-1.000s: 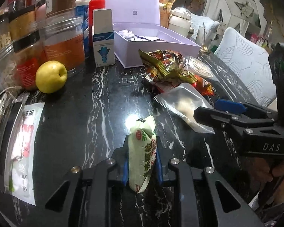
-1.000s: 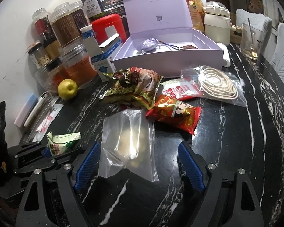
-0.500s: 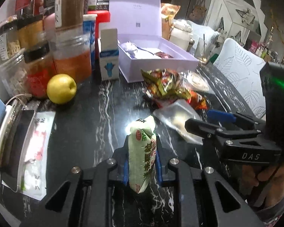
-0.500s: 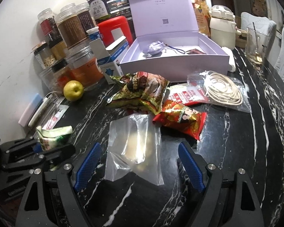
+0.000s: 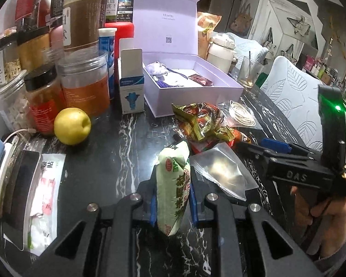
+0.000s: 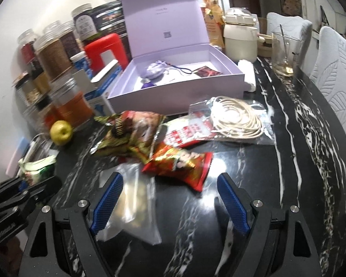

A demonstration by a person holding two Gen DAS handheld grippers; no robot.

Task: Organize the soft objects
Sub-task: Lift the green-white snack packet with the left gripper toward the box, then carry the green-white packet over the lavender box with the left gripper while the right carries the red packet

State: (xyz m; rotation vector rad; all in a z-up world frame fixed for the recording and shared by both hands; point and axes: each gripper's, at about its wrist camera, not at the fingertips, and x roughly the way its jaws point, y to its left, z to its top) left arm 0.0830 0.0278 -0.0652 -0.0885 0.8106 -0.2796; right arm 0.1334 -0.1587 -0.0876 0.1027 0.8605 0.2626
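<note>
Your glossy black marble-look tabletop (image 6: 311, 161) has crinkly foil snack bags (image 6: 131, 136), a clear plastic zip bag (image 6: 136, 198), and a matte lilac cardboard box (image 6: 173, 92) further back.

"DAS" on right gripper (image 5: 297, 176) body

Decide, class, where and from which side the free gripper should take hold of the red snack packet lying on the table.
Grip the red snack packet across its puffed middle, coming down from above with the open right gripper. It lies flat on the black marble table, its near side clear, while its far end tucks under the green-gold packet.
</note>
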